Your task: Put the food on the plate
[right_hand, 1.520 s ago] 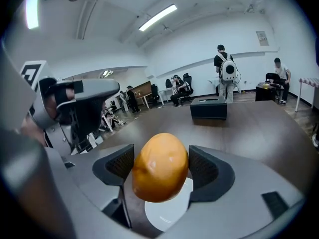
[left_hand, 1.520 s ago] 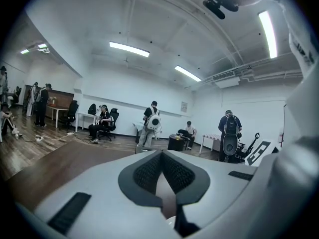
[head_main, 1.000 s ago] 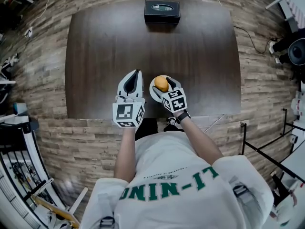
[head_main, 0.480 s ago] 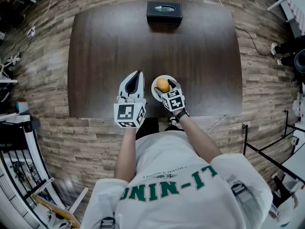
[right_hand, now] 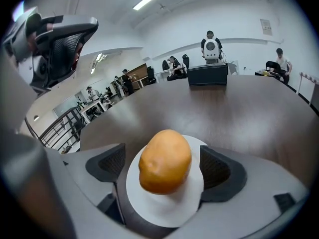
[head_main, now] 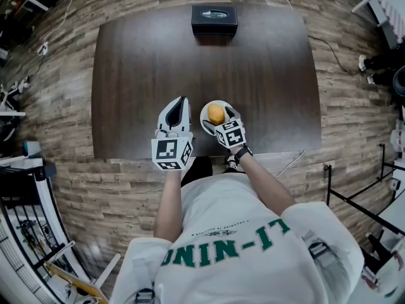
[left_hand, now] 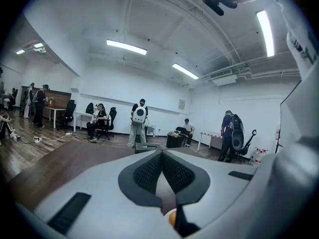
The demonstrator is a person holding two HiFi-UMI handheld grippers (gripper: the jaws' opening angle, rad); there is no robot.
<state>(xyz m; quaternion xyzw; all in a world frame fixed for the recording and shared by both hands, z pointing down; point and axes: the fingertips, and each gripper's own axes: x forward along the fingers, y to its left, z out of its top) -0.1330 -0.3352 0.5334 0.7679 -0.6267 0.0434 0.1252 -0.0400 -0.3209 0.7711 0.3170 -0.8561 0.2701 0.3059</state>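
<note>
Left arm (head_main: pixel 168 195) is extending toward 12 o'clock, with the left gripper (head_main: pixel 182 101) pointing near level, jaws pressing together, nothing between them. Right arm (head_main: pixel 266 185) is reaching toward 11 o'clock. The right gripper (head_main: pixel 218 116), at 3 o'clock of the left, is tilting downward. Its jaws have just been opening and are standing wide, with the food (right_hand: pixel 165 161) sitting between them, untouched.

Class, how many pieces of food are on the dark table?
1. The potato lies on the white plate near the table's near edge, between the right gripper's jaws, which have just opened off it. Nothing seems hidden.
</note>
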